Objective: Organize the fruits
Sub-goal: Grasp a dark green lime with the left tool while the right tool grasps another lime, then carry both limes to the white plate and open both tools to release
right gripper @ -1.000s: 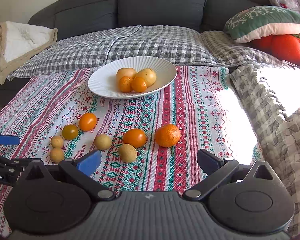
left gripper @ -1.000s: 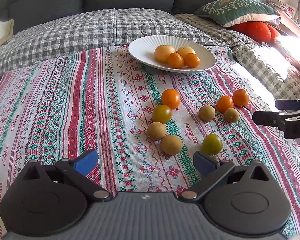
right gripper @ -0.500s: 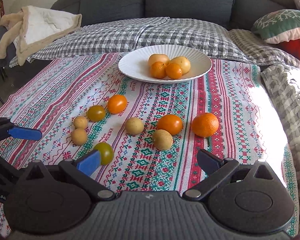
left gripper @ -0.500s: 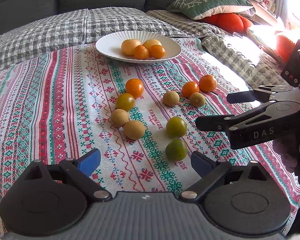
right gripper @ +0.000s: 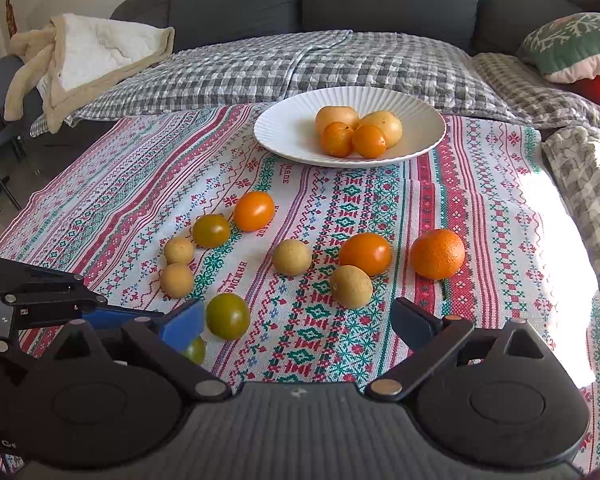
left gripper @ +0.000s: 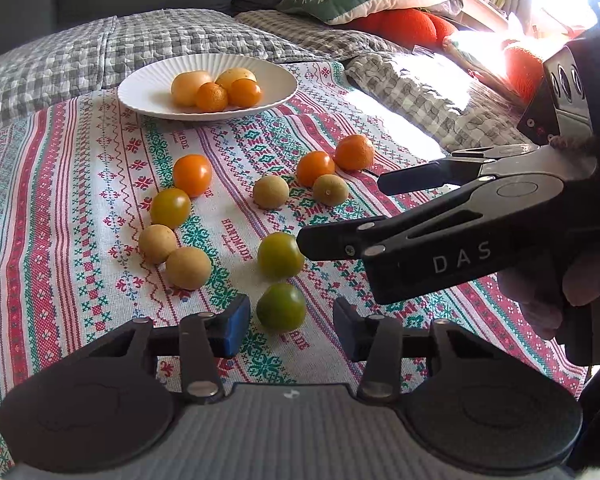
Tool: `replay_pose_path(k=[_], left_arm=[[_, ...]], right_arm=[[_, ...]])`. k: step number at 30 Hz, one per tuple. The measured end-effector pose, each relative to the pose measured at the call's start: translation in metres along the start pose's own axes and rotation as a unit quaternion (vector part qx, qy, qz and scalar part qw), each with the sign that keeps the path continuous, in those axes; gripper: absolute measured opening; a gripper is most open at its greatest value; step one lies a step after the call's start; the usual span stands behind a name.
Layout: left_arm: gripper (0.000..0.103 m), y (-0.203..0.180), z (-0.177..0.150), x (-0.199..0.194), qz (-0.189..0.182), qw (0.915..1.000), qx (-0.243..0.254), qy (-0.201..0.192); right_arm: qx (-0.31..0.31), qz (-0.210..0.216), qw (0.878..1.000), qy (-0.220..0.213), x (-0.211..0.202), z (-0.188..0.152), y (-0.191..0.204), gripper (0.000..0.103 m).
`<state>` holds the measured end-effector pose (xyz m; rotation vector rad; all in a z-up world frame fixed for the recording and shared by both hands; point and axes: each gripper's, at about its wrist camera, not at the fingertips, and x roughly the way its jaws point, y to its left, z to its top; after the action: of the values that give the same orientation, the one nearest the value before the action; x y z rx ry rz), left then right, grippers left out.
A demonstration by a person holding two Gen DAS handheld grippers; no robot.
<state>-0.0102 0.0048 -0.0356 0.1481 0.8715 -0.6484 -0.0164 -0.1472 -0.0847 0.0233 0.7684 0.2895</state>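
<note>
My left gripper (left gripper: 286, 328), closing around the green tomato (left gripper: 281, 306) near the plate (left gripper: 148, 92), could squeeze it away.

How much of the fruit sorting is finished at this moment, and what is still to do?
Done: four fruits lie in the white plate. In hand: the left gripper, its jaws just closing, frames the nearest green tomato without touching it yet; the right gripper is open near the other green tomato. Left: eleven fruits on the patterned cloth, including the mandarin.
</note>
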Motion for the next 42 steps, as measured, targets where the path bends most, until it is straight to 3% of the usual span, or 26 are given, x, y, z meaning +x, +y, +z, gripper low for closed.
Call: replay_pose_path(k=[4, 14, 28, 35, 38, 40, 42], left_arm=[[0.022, 0.002, 0.0, 0.003, 0.001, 1.0, -0.002, 0.007], [0.021, 0.006, -0.001, -0.015, 0.033, 0.9992, 0.018, 0.011], [0.021, 0.027, -0.005, -0.023, 0.055, 0.9978, -0.012, 0.033], [0.021, 0.028, -0.005, -0.023, 0.057, 0.9977, -0.014, 0.035], [0.021, 0.028, -0.005, -0.022, 0.059, 0.9975, -0.016, 0.035], [0.021, 0.028, -0.004, -0.022, 0.059, 0.9975, -0.016, 0.035], [0.021, 0.028, -0.003, -0.022, 0.06, 0.9975, -0.017, 0.033]], right_arm=[[0.003, 0.002, 1.0, 0.0, 0.0, 0.0, 0.0, 0.097], [0.001, 0.01, 1.0, 0.008, 0.006, 0.002, 0.005, 0.091], [-0.027, 0.027, 0.998, 0.043, 0.025, 0.01, 0.033, 0.06], [-0.04, 0.025, 0.998, 0.052, 0.029, 0.011, 0.039, 0.05], [-0.045, 0.023, 0.997, 0.058, 0.029, 0.01, 0.04, 0.039], [-0.049, 0.024, 0.997, 0.059, 0.029, 0.01, 0.041, 0.026], [-0.05, 0.024, 0.997, 0.058, 0.028, 0.01, 0.04, 0.026]])
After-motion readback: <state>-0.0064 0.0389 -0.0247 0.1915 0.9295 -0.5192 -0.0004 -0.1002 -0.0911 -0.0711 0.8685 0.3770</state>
